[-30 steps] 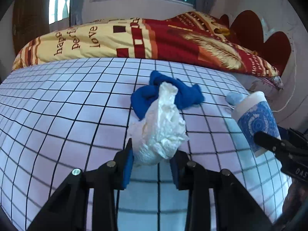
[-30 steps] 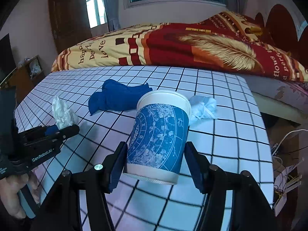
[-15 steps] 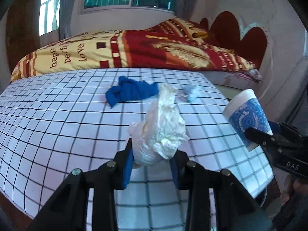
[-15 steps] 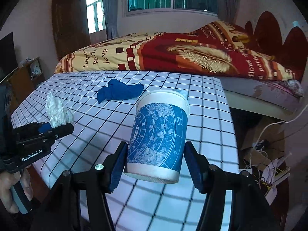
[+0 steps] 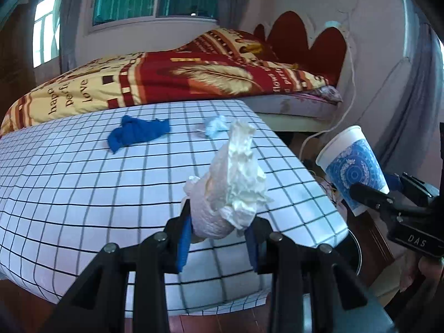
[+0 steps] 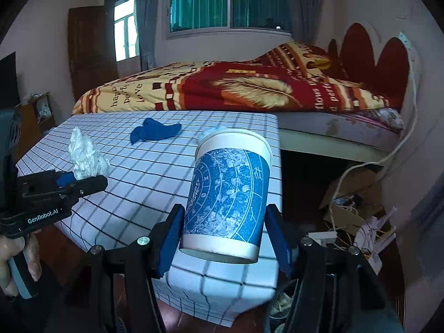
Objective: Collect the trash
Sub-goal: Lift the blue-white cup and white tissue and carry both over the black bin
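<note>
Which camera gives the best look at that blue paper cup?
The right wrist view: the cup fills the centre, clamped in the right gripper, its pattern clear. The left wrist view shows it small at the right edge, tilted and partly hidden.

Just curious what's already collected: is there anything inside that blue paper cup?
Cannot tell. The cup, clamped in the right gripper, shows only its outer wall and rim in both views; its inside stays hidden.

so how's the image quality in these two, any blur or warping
Left wrist: strong fisheye bows the table grid; tissue sharp, dark vignette in the corners. Right wrist: cup crisp, windows bright but not blown out, bed curves toward the edges.
</note>
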